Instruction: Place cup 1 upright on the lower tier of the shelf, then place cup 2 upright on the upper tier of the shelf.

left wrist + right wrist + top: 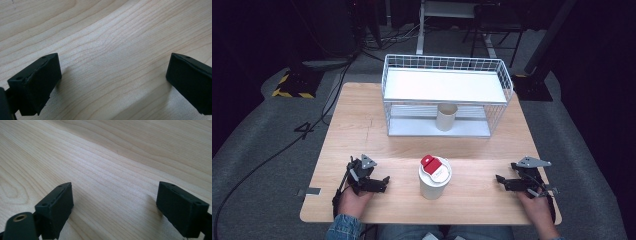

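Two hand-held grippers rest low on a pale wooden table [362, 125] near the bottom of the high view, one at lower left and one at lower right, with a white cup [434, 178] standing upright between them, well apart from both. The cup wears a white lid with a red tab [428, 161] on top. The left gripper [382, 181] points toward the cup from the left; in the left gripper view its two black jaws stand apart, bare wood grain between them. The right gripper [502, 180] points inward from the right; in the right gripper view its jaws likewise stand apart over empty tabletop, clamped on nothing. Toward the upper centre of the high view sits a white wire rack [447, 95] with a flat white shelf, and a second, lidless cup [446, 116] stands on its lower level beneath that shelf. Dark floor and cables surround the table.
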The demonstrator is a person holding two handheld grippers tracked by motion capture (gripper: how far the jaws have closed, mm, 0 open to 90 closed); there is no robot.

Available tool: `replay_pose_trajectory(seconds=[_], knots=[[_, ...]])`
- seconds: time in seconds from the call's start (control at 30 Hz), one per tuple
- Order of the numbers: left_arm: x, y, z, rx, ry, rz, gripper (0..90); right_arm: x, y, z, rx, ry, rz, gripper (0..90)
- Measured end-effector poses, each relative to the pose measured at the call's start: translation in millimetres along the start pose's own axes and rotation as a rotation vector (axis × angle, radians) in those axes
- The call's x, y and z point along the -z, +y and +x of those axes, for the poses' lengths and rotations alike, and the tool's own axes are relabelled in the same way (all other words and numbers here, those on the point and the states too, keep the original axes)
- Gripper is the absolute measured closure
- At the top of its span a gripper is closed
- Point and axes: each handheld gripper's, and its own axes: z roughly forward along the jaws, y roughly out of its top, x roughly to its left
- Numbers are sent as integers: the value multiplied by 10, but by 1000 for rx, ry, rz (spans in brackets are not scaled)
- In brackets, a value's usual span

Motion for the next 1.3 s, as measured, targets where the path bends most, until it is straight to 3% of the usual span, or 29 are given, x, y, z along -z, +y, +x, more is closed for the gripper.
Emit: replay_pose_trajectory(seconds=[0.47,0.77,0.87,1.0,1.1,1.2,1.3], knots=[[1,-2,-16,3,5,-2,12,-3,1,-3,-3,-10,3,126],[39,7,-13,7,11,4,77,-4,1,-2,-5,-10,5,125],[99,9,-10,-10,24,-35,74,-4,1,-3,-5,-10,4,125],[195,6,-27,13,-9,-89,74,-4,1,-3,-5,-10,5,125],[255,9,-53,9,-18,-109,74,-4,1,-3,-5,-10,5,125],[395,18,-133,-10,-46,-150,77,-4,1,-3,-5,-10,5,124],[493,10,-209,0,-84,-182,79,-4,1,-3,-5,-10,5,125]])
